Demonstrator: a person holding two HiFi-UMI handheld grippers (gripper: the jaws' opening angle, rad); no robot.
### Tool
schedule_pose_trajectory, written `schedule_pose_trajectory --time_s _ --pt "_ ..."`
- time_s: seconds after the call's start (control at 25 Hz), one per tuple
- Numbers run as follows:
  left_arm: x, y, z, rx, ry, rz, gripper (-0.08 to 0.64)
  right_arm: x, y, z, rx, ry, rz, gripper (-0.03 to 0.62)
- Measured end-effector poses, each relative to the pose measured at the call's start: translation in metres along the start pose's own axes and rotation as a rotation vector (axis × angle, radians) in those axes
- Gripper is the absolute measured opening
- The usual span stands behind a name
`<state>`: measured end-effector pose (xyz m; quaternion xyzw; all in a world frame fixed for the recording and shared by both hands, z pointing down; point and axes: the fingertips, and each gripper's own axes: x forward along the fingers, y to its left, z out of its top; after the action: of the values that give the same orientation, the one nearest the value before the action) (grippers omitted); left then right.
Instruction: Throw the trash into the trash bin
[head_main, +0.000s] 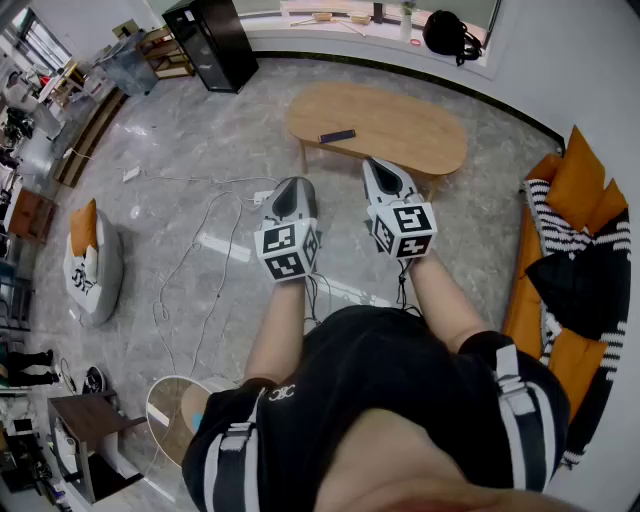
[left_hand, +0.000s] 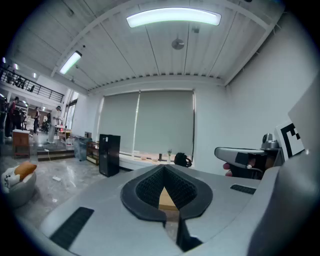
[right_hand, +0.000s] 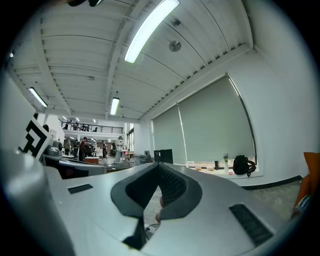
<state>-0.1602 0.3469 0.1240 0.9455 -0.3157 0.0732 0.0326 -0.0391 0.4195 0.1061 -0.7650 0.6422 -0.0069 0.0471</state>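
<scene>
**Head view.** The person is standing on a grey floor, holding both tools out in front, side by side.
- The left tool and right tool are both pointing toward the far oval wooden worktop, with their tips just short of its near edge.
- No obvious trash is showing. The only loose thing is a dark flat item lying on the worktop, its long axis running left to right, slightly tilted.
- The item is sitting ahead of and between the two tools, seemingly a shade nearer the right one.
- A pale container is standing far left, well apart. It is too small to tell whether it is the bin.

**Left gripper view.** The jaws are meeting at their tips and gripping nothing. Worktop wood is showing through the gap behind them.

**Right gripper view.** The jaws are sitting fully closed and holding nothing. The tool is aiming level across the room, and the item is not showing here.
</scene>
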Motion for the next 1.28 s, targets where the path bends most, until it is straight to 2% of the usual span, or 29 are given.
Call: schedule_pose_trajectory --time_s 0.44,0.68,0.96,1.28 --pt "0.020 -0.042 0.002 0.024 -0.007 -0.013 0.012 -0.012 -0.032 -0.008 0.004 0.011 0.023 0.011" --pt "0.022 -0.064 -0.005 0.009 -0.002 -0.009 0.012 -0.021 -0.046 -0.010 0.005 0.013 0.044 0.011" --pt "0.034 -0.066 -0.009 0.011 0.000 -0.006 0.012 -0.016 -0.063 -0.014 0.006 0.012 0.028 0.011" --pt "0.084 -0.061 -0.020 -0.002 0.013 -0.043 0.012 0.016 -0.085 -0.037 0.010 0.036 0.019 0.011"
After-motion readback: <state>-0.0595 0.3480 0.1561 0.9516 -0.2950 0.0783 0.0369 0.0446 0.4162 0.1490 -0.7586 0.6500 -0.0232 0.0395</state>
